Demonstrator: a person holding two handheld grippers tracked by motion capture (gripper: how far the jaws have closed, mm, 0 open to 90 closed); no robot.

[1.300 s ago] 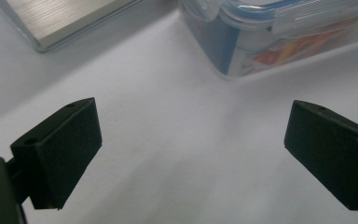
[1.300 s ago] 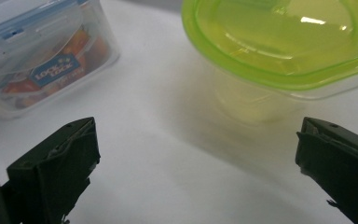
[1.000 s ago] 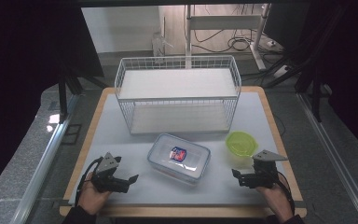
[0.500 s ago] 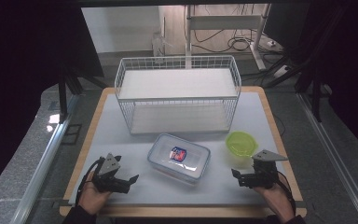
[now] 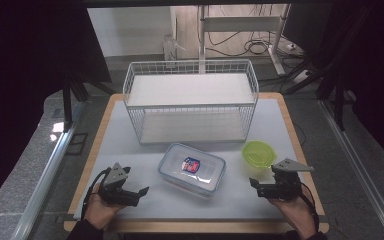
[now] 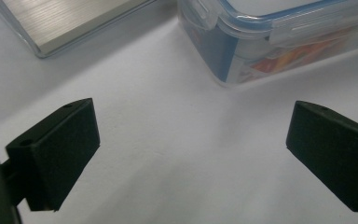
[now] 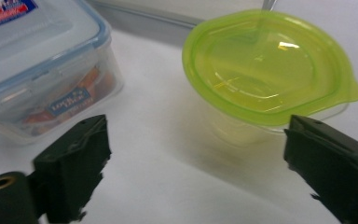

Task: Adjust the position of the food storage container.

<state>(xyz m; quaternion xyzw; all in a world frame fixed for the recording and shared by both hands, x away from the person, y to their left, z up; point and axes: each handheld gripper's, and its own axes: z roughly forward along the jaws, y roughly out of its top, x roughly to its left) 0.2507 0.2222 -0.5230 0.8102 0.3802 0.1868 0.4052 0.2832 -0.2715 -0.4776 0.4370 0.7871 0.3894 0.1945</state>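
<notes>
A clear rectangular food container [image 5: 192,170] with a blue-sealed, clipped-on lid and a red-and-blue label on top lay flat near the front middle of the table, turned slightly askew, with a printed paper insert showing through its side walls. Just to its right, apart from it, stood a small round tub [image 5: 258,153] with translucent walls and a lime-green lid pressed shut, a small tab jutting from the lid's rim. Both sat upright just in front of the white wire rack, neither one touched by anything.
</notes>
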